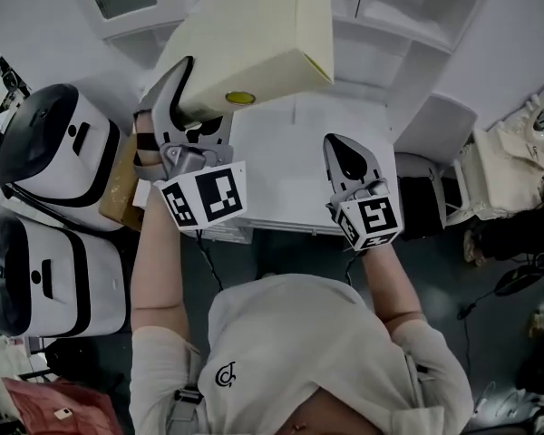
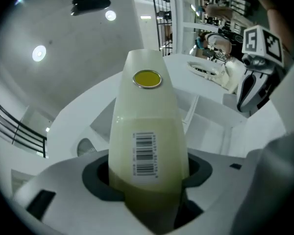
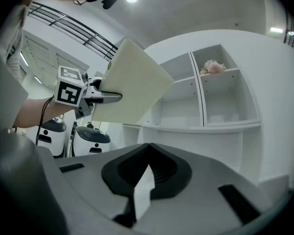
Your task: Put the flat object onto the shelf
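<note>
The flat object is a cream slab-shaped box (image 1: 254,34) with a round yellow sticker (image 1: 239,98) and a barcode label on its narrow edge. My left gripper (image 1: 195,107) is shut on one end of it and holds it raised and tilted above the white shelf unit (image 1: 299,179). In the left gripper view the box (image 2: 149,126) stands straight out from between the pads of the gripper (image 2: 149,175). My right gripper (image 1: 344,157) hovers to the right over the shelf top, shut and empty. The right gripper view shows the box (image 3: 132,82) in front of the shelf compartments (image 3: 206,126).
Two white and black machines (image 1: 54,152) (image 1: 36,279) stand at the left, with a brown package (image 1: 122,184) beside the shelf. Bags (image 1: 508,170) lie on the floor at the right. Pink flowers (image 3: 213,66) sit in an upper shelf compartment.
</note>
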Demonstrator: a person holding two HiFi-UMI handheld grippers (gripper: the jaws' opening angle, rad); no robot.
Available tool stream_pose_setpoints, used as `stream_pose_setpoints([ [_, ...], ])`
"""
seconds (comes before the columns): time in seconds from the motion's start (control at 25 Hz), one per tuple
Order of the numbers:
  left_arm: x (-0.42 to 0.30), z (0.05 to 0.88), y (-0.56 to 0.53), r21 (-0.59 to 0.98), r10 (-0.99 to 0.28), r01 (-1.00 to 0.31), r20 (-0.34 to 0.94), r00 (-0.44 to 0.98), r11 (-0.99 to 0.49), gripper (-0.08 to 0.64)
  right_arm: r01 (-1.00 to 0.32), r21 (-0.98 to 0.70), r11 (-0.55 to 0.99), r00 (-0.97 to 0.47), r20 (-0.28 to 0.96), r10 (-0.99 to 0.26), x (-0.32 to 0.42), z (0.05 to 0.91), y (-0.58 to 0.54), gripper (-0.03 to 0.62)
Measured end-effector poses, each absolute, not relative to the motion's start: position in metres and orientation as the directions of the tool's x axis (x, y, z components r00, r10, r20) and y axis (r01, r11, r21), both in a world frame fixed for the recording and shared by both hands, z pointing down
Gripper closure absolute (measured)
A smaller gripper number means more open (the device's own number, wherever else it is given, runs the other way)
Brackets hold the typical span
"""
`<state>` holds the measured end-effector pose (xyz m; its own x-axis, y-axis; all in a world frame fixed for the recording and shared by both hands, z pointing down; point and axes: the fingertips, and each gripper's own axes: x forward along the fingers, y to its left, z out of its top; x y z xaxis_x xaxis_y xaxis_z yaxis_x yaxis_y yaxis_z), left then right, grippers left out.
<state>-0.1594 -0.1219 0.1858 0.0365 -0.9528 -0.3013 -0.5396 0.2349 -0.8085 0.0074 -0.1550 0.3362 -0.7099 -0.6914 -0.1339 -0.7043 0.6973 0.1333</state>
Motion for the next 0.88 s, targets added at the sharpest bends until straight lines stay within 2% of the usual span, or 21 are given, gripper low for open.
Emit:
stream_pose_setpoints([
  [0.44,-0.157,0.171,-0.177,-0.95,-0.963,-0.273,-0.206,0.173,0.154,0.262,-0.793,0.135,0.594,-0.609,-0.163,-0.776,-0.015,0.335,-0.147,0.583],
  [0.68,-0.149,0.166,-0.217,-0.979,-0.968,-0.1,-0.193,0.161,0.179,0.261,-0.824,0.124,0.553,-0.565,-0.124,-0.815,-0.004,0.345,-0.158,0.584],
  [0.88,-0.152,0.18,-0.253,-0.992,-0.986,-0.046,-0.123,0.111,0.118,0.257,-0.836,0.129,0.534,-0.548,-0.123,-0.828,0.004,0.344,-0.17,0.584],
])
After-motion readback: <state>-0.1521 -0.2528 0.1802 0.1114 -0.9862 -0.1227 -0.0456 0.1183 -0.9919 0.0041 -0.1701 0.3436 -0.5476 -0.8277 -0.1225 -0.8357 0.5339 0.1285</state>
